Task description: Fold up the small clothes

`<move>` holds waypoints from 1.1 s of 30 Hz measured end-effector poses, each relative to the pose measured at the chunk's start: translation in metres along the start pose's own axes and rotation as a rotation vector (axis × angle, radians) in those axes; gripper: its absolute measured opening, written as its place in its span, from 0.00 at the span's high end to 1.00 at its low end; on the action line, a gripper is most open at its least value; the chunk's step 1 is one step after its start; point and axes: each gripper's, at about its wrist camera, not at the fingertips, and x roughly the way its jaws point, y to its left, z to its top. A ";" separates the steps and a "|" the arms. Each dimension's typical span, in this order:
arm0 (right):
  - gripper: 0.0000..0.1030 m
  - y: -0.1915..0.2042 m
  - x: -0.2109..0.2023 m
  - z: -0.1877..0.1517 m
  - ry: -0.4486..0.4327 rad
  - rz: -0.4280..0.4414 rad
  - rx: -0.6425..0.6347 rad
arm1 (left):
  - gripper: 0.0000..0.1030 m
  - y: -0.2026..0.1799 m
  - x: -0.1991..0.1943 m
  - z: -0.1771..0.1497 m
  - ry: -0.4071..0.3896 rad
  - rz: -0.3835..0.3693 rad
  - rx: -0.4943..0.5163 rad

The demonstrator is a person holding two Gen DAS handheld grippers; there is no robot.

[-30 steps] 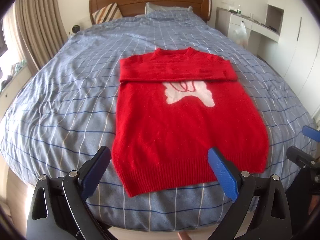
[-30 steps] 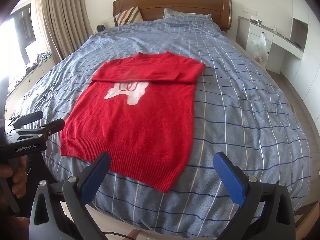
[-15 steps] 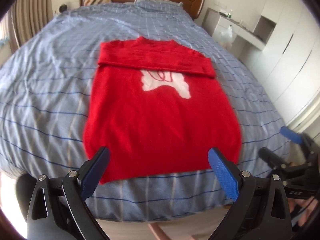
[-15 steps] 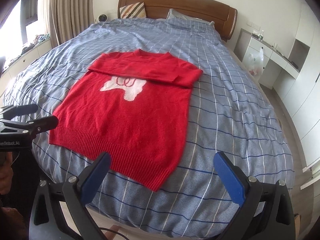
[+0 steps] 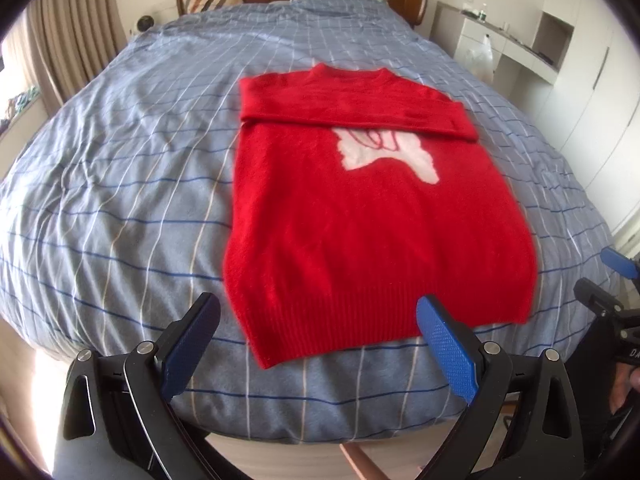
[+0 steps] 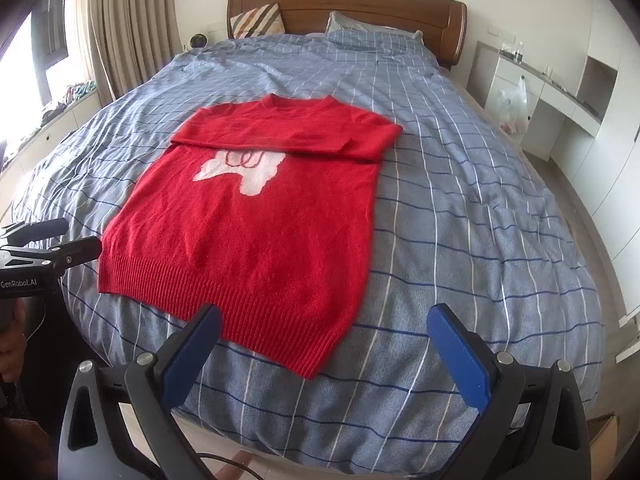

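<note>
A red knit sweater (image 5: 368, 216) with a white patch on the chest lies flat on the bed, both sleeves folded across the top. It also shows in the right wrist view (image 6: 260, 216). My left gripper (image 5: 320, 344) is open and empty, hovering just short of the hem's left corner. My right gripper (image 6: 328, 352) is open and empty, just short of the hem's right corner. Each gripper shows at the edge of the other's view, the right one (image 5: 616, 280) and the left one (image 6: 44, 240).
The bed has a blue checked duvet (image 6: 460, 200), with a wooden headboard (image 6: 344, 8) and pillows at the far end. Curtains (image 6: 124, 28) hang on the left. A white desk and cabinets (image 6: 560, 92) stand on the right. The bed's near edge lies under the grippers.
Both grippers have shifted around the foot of the bed and now sit slightly closer to the hem. Both stay open. The sweater has not moved.
</note>
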 end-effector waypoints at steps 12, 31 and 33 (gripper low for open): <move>0.21 -0.047 0.072 -0.046 0.141 0.370 0.321 | 0.15 0.054 0.064 -0.041 0.150 -0.059 -0.212; 0.96 -0.045 0.092 -0.047 0.220 0.422 0.346 | 0.98 0.059 0.049 -0.039 0.113 -0.242 -0.232; 0.96 -0.049 0.084 -0.047 0.206 0.424 0.355 | 0.98 0.068 0.038 -0.038 0.097 -0.279 -0.269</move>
